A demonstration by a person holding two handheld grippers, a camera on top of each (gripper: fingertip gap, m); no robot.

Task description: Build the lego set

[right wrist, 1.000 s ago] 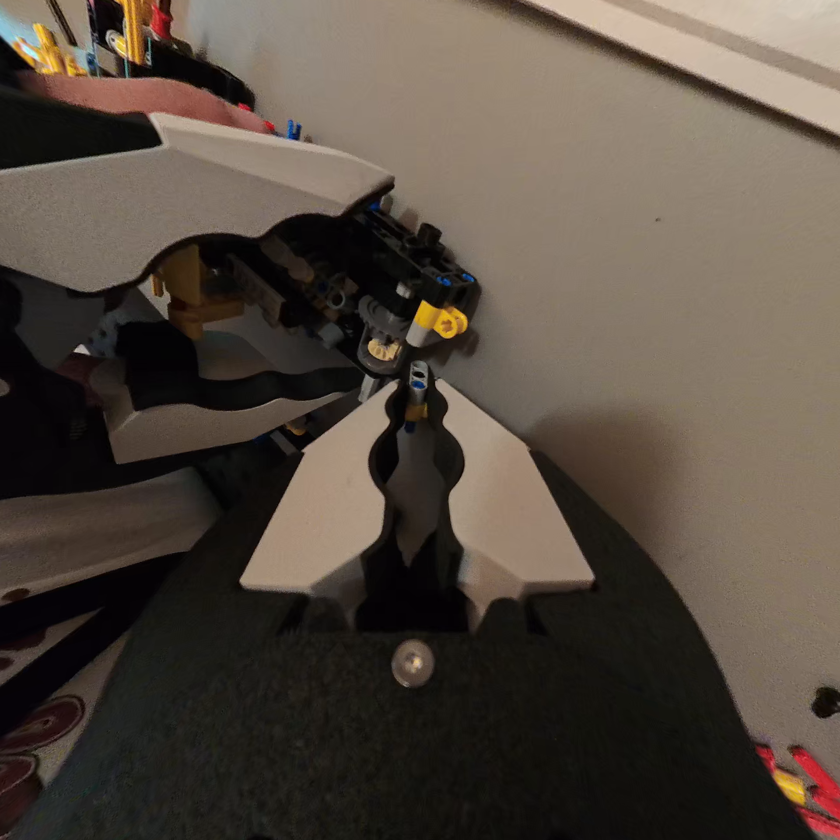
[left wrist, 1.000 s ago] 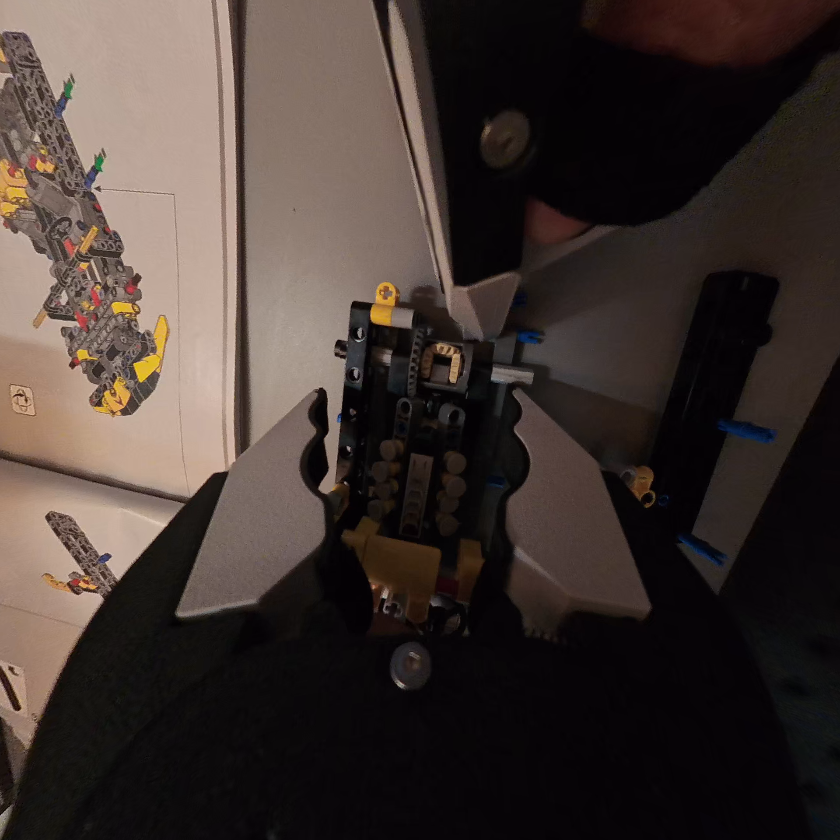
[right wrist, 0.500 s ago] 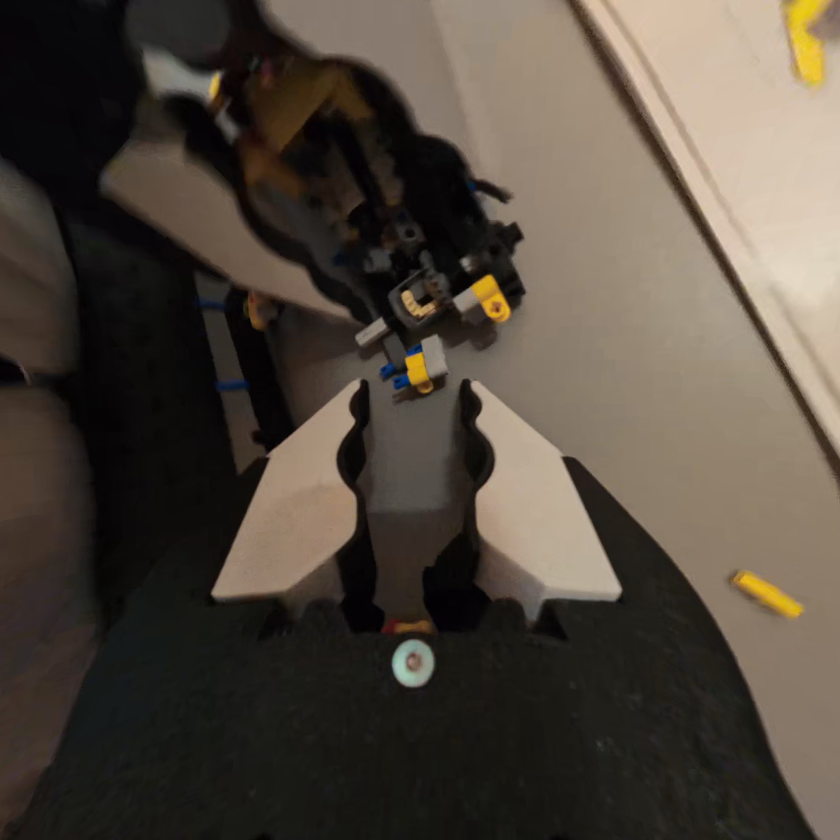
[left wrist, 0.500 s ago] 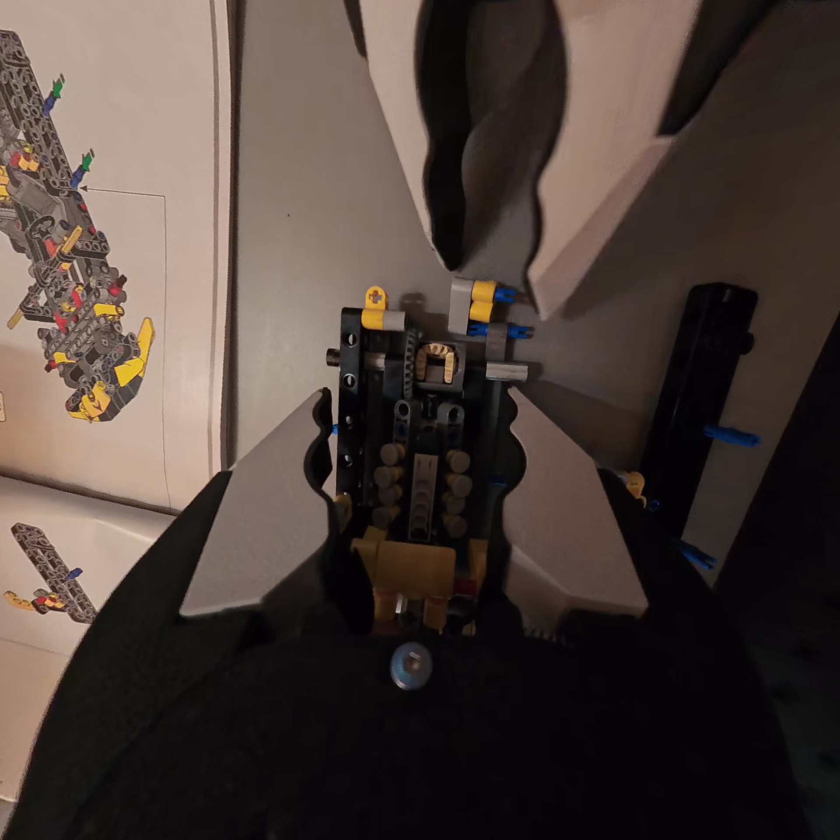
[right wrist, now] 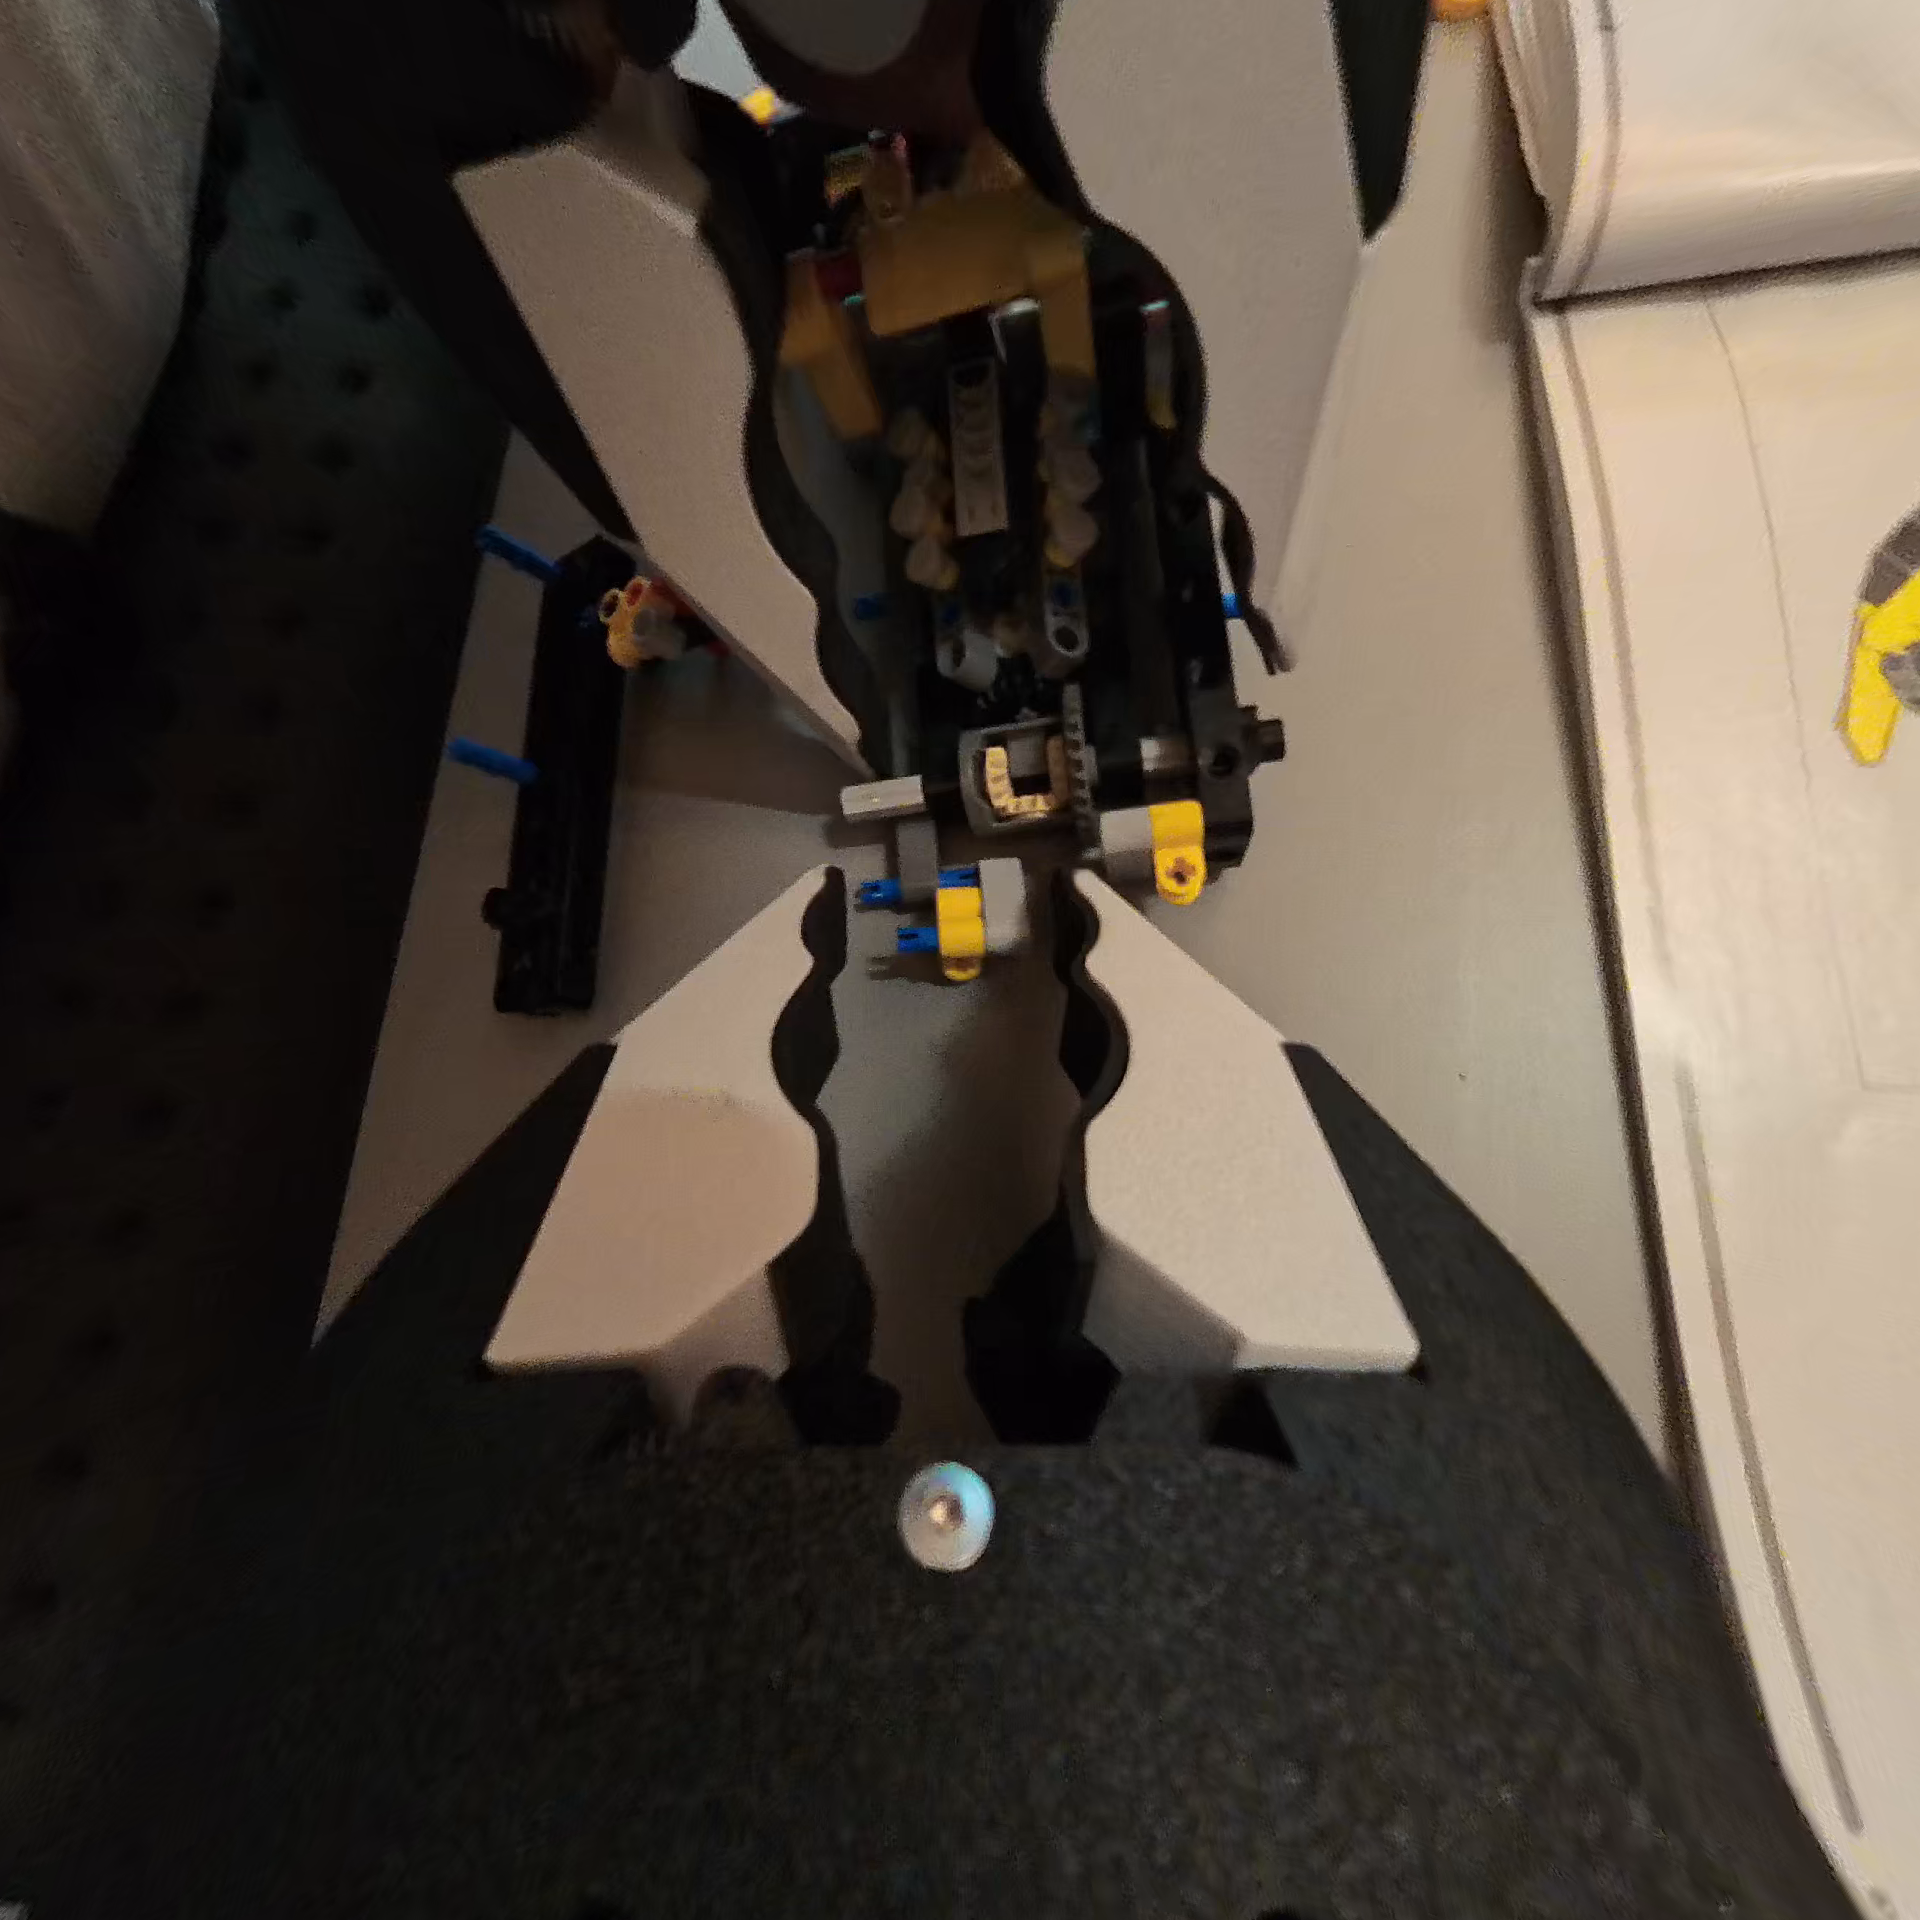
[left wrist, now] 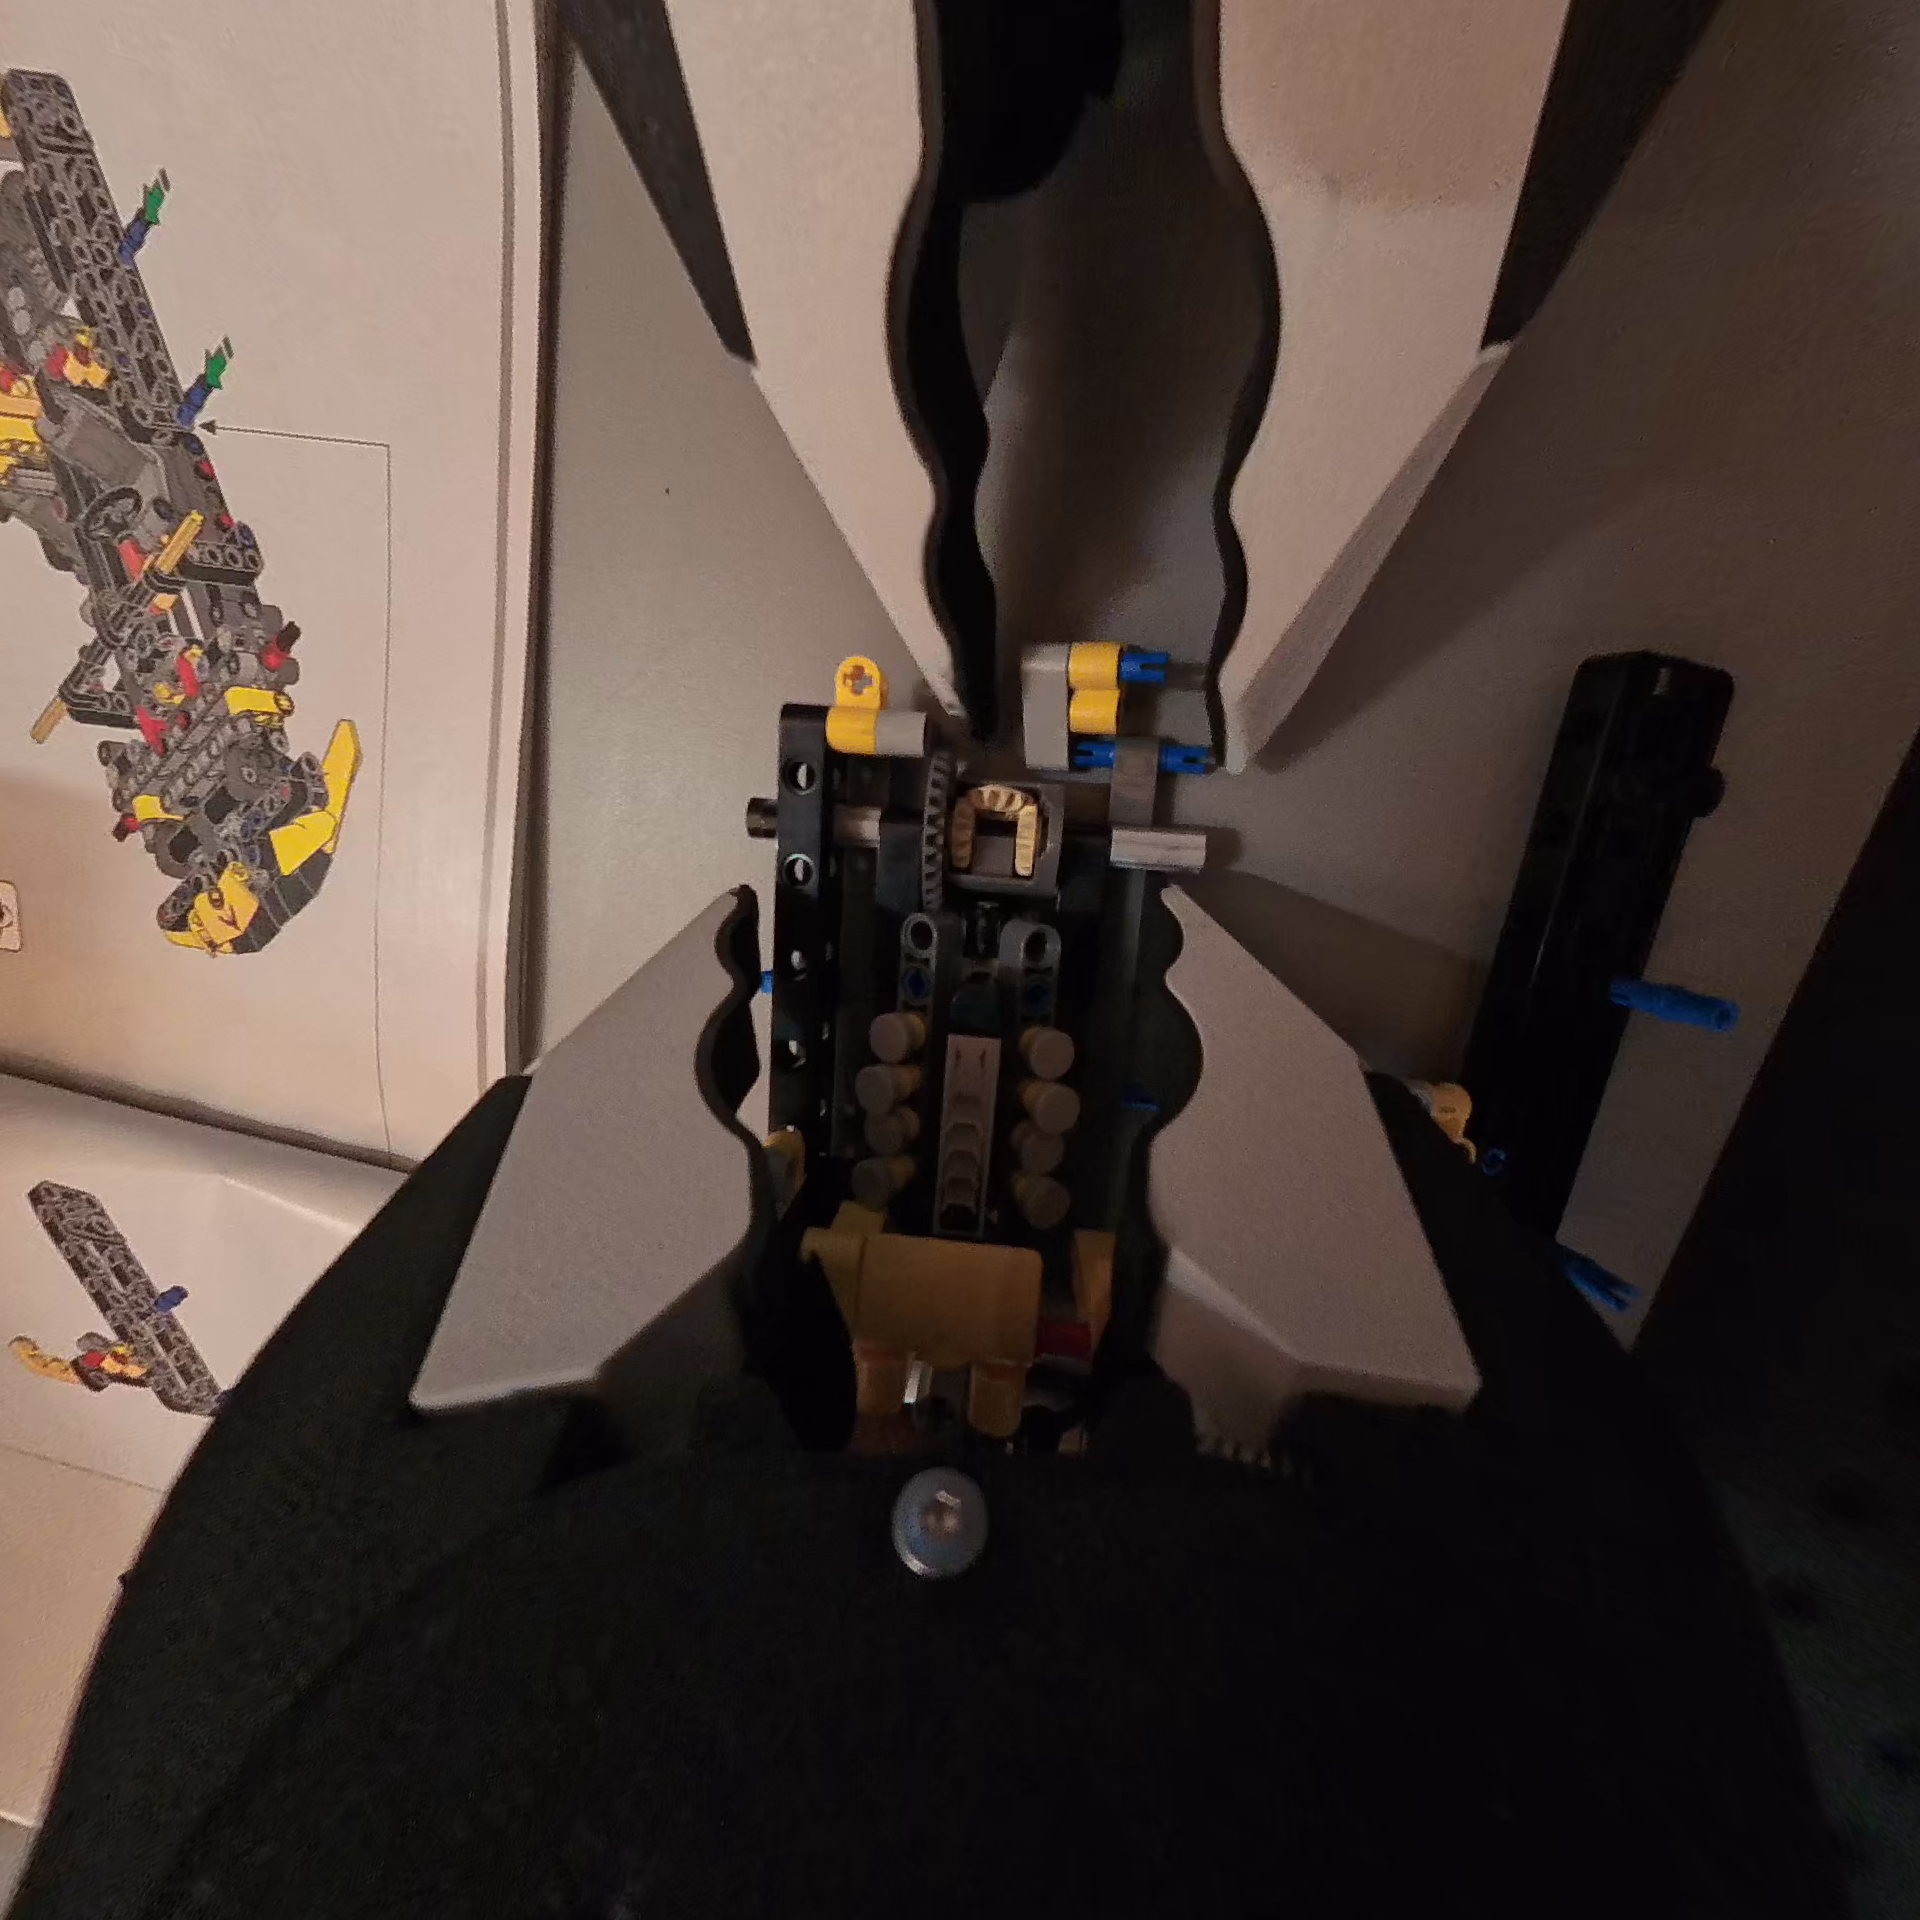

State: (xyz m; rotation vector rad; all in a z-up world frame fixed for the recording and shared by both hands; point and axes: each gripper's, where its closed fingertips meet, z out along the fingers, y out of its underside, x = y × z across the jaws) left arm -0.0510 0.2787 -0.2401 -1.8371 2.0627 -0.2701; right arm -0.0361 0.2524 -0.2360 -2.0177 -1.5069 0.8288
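black lego chassis (left wrist: 966,1039) | clamped in left claw (left wrist: 951,925) | right claw (right wrist: 951,894) apart, facing it

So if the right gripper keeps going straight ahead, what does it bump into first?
Probably the small grey-and-yellow piece with blue pins, which sits between the open right gripper tips, joined to the lego model behind it.

Dim, warm light leaves deep shadows, the wide-angle views bend at their edges, and the right wrist view is softly blurred.
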